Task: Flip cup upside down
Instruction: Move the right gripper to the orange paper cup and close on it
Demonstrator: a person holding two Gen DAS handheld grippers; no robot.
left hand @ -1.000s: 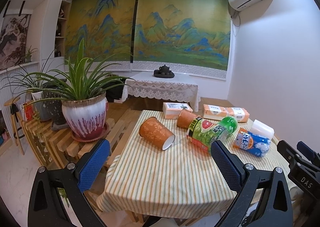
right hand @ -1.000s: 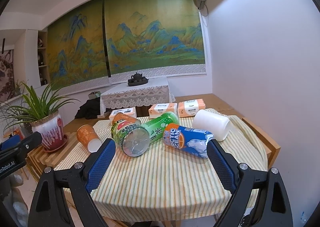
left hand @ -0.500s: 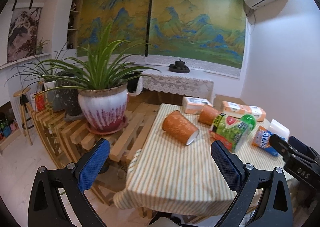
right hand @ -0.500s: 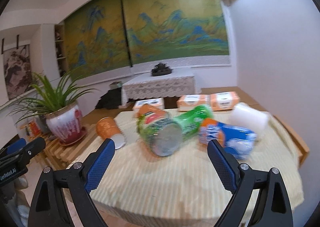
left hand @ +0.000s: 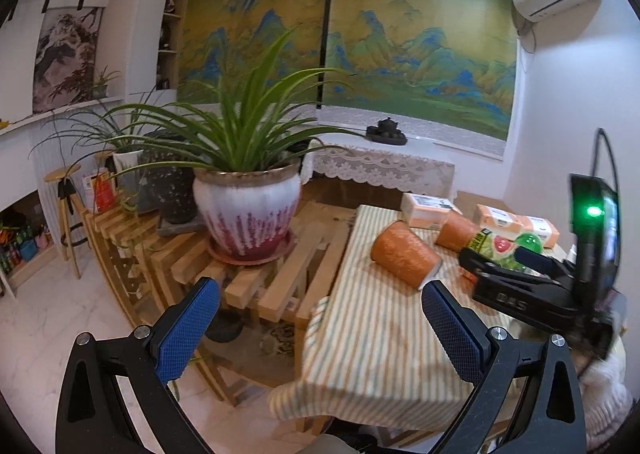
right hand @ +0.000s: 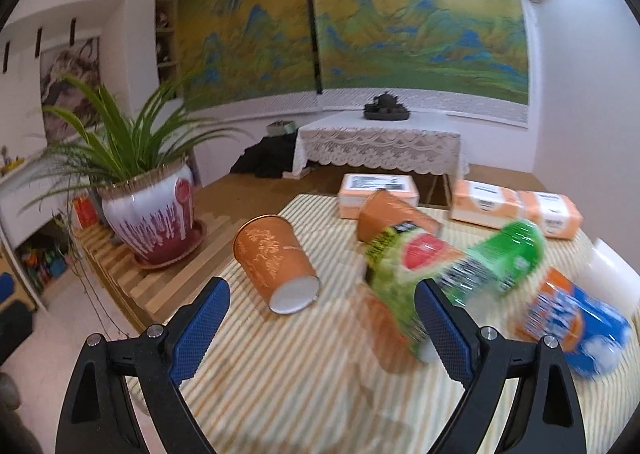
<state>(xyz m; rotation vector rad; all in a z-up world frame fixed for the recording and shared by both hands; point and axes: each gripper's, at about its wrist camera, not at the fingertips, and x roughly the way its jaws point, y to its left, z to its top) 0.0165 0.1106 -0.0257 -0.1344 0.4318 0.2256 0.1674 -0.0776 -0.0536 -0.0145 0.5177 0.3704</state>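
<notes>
- Lying on its side on the striped tablecloth (right hand: 304,394), the orange cup (right hand: 276,262) is seen near the table's left edge, its white-lined mouth turned toward the camera and its closed base pointing away.
- The right gripper (right hand: 320,330) is held low over the near part of the table and aimed at the cup; its blue-padded fingers (right hand: 198,330) are spread wide, and nothing is held between them.
- In the right wrist view the cup is framed within the gap between the two pads, but no contact with either pad is shown.
- The left gripper (left hand: 320,338) is held off the table's left corner, pointed partly toward the wooden slatted bench (left hand: 256,274); its fingers (left hand: 186,334) are likewise spread wide and empty.
- In the left wrist view the cup (left hand: 404,260) is seen just above the right-hand pad, and the body of the right gripper (left hand: 532,294) is seen reaching in from the right over the table, just beside the cup.
- A second orange cup (right hand: 390,213) is seen lying behind the first, touching a green bottle (right hand: 452,274), which is blurred.
- A blue and orange package (right hand: 572,322) and a white roll (right hand: 612,274) are seen to the right, with three tissue packs (right hand: 378,193) at the far edge.
- A potted plant (left hand: 246,209) is set on the bench left of the table.
</notes>
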